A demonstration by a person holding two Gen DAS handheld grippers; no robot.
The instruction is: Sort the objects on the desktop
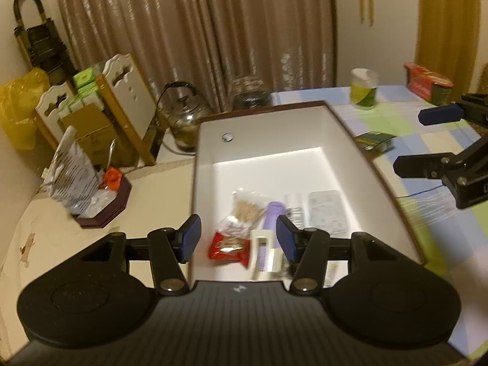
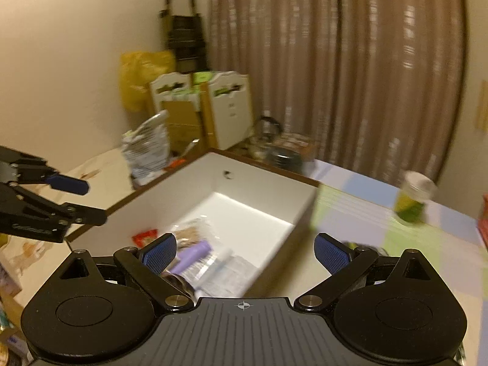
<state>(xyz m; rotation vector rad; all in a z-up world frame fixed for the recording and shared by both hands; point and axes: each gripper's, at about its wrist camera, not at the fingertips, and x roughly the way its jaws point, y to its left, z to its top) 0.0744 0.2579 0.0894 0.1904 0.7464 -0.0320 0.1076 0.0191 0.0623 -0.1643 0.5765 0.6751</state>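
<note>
A white box with a brown rim (image 1: 344, 122) stands on the table and holds a red snack packet (image 1: 227, 248), a clear bag of sticks (image 1: 245, 207), a purple tube (image 1: 273, 216) and a clear flat packet (image 1: 328, 213). My left gripper (image 1: 238, 238) is open and empty above the box's near end. My right gripper (image 2: 244, 253) is open and empty over the box's near right corner (image 2: 302, 201). It also shows at the right of the left wrist view (image 1: 408, 140). The left gripper shows at the left of the right wrist view (image 2: 91, 201).
A green-labelled cup (image 1: 364, 88), a red packet (image 1: 427, 80) and a dark green packet (image 1: 376, 141) lie on the checked tablecloth to the right. A dark tray with bags (image 1: 100, 201), a glass kettle (image 1: 186, 116) and a white file rack (image 1: 122, 97) stand to the left.
</note>
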